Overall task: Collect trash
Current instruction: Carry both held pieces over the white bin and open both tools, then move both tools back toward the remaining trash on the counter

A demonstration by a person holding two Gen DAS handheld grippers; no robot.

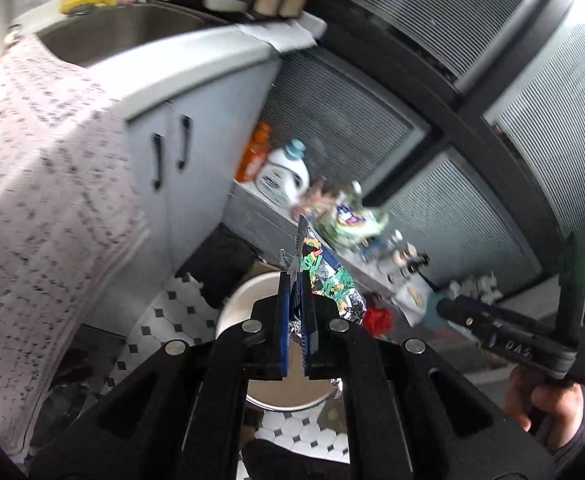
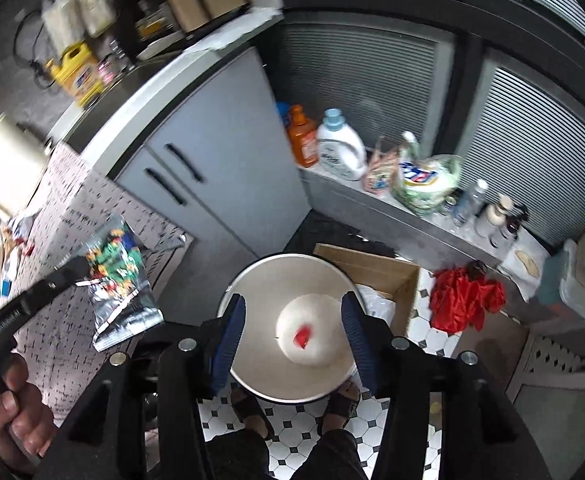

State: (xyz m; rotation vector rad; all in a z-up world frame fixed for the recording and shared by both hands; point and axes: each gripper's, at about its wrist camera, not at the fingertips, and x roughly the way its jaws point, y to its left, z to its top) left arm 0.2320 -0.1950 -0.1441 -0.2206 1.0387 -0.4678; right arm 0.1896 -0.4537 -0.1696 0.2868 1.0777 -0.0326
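A black-and-white tiled floor (image 2: 376,416) lies below, with grey cabinet doors (image 2: 212,168) to one side. A round white bin (image 2: 252,364) stands on the tiles, a small red scrap (image 2: 302,337) on its bottom. The right gripper (image 2: 294,330) hangs over it, jaws apart and empty. The left gripper (image 1: 296,300) is clamped tight on a colourful foil wrapper (image 2: 120,280), held beside the bin. A cardboard box (image 2: 376,276) and what may be a red bag (image 2: 464,300) crowd the bin's far side; detergent bottles (image 2: 338,148) line the ledge.
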